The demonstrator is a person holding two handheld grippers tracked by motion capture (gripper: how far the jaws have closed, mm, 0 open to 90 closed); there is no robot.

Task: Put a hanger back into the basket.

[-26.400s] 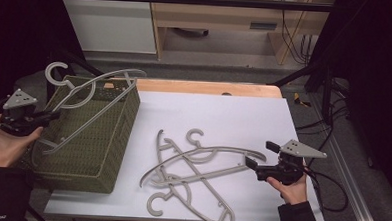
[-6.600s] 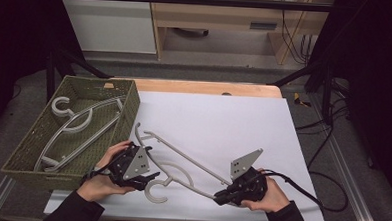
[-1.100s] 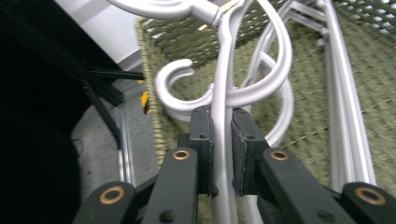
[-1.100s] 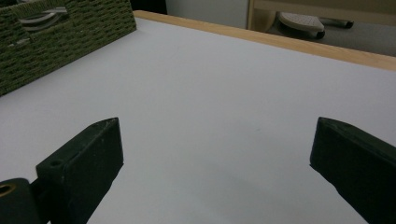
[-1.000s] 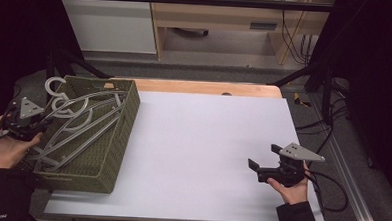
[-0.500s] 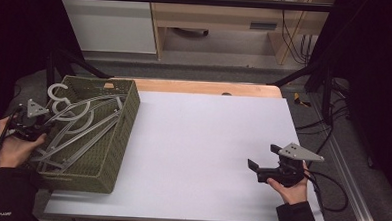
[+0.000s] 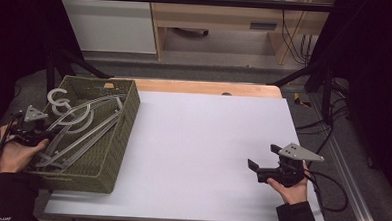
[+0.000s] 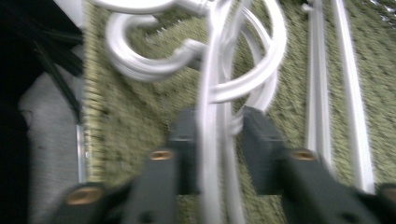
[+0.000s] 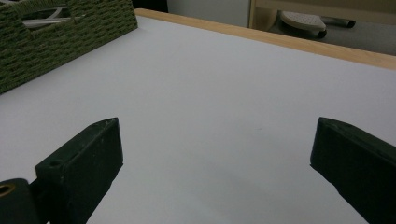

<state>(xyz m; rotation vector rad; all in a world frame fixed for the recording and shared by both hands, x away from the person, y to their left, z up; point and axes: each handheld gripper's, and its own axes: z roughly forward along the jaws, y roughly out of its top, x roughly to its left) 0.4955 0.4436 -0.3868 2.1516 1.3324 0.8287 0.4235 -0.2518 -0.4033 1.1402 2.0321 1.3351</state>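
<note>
One white table [image 7: 202, 156], bare across its middle and right. One green woven basket [image 7: 113, 152] at its left edge, long axis running away from the person. Several grey hangers [image 7: 85, 128] lying in the basket, bars roughly along its length, hooks at the far left corner. Left gripper [image 7: 39, 132] at the basket's near left side; in the left gripper view its jaws have just been opening, now slightly apart, with a hanger's neck [image 8: 208, 121] between them running straight ahead, apparently released. Right gripper [image 7: 261, 169] well apart at the table's right, jaws wide, nothing between them. The left hand is nearer by far.
</note>
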